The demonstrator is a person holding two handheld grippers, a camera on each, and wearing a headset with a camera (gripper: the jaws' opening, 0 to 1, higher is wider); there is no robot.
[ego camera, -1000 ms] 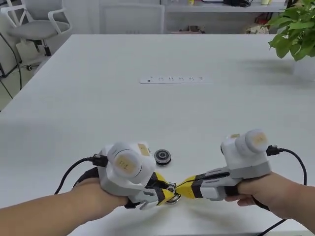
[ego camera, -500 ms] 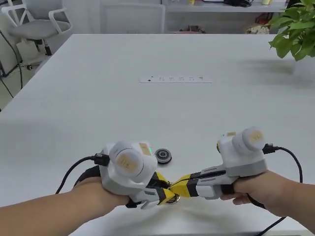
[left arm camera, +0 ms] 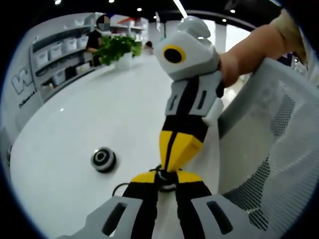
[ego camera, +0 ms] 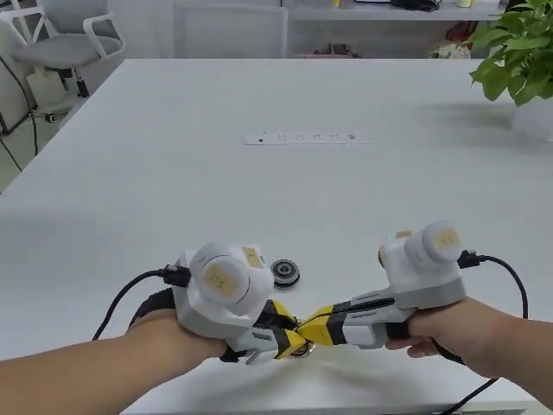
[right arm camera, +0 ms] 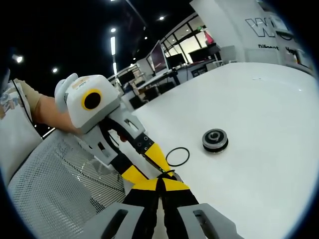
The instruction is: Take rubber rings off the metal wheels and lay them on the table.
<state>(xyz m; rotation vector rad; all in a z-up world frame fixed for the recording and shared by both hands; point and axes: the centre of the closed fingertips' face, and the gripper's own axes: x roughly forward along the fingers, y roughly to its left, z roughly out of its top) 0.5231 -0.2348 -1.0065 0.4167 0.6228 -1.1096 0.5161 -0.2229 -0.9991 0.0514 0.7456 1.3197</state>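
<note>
Rubber ring [right arm camera: 168, 173] is prob. being pulled off a wheel [left arm camera: 167, 185] near the desk [ego camera: 259, 190] edge. Wheel is gripped tight by left claw [left arm camera: 168, 175]; ring is pinched by right claw [right arm camera: 160, 180]. Next: ring must be peeled free & laid by the loose ring [right arm camera: 177, 156].

Both tools share one build. The left hand-held gripper [ego camera: 298, 344] and the right hand-held gripper [ego camera: 307, 332] have pale grey plastic bodies, black midsections and yellow-and-black wedge jaws. A black cable [ego camera: 130, 298] trails from each. The person wears a beige short sleeve [left arm camera: 294, 22].
</note>
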